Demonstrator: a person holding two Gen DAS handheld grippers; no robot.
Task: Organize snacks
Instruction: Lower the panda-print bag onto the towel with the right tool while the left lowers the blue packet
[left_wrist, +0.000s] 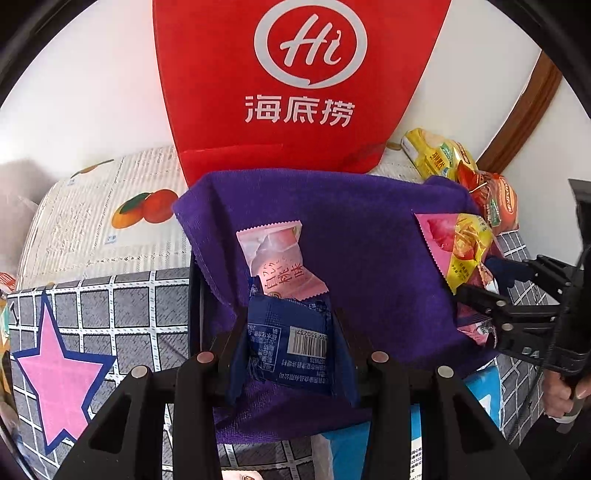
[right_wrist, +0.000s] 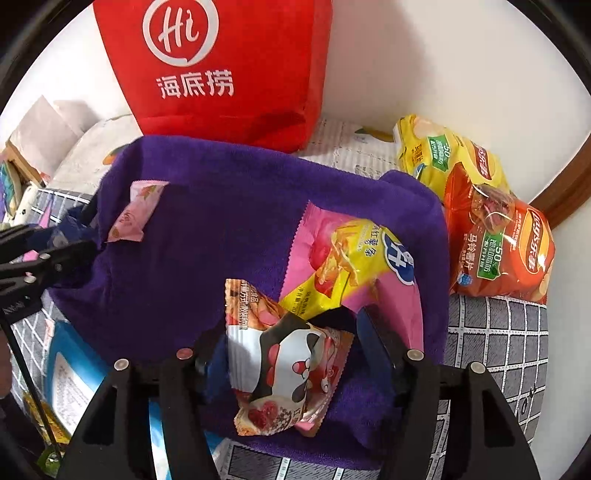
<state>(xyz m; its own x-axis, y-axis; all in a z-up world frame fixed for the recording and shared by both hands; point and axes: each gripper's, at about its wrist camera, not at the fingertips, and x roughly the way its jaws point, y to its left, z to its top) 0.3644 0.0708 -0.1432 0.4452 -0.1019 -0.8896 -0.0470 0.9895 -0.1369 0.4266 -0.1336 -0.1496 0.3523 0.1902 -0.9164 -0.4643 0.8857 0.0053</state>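
Slick foil is the worry: the left gripper (left_wrist: 291, 343) clamps a blue packet (left_wrist: 291, 347) whose pink end sticks out beyond its fingertips, and the right gripper (right_wrist: 291, 365) pinches a cow-print packet (right_wrist: 284, 362) over the purple towel (right_wrist: 207, 229), so either may slide free.

Even, bright indoor light fills both views, with soft shadows only. The red bag (left_wrist: 301, 85) casts a faint pink tint on the white wall (left_wrist: 110, 92) at 10 o'clock. Fisheye bending curves straight lines toward the black rim (strongest at 3 and 9 o'clock). Edges look slightly soft.
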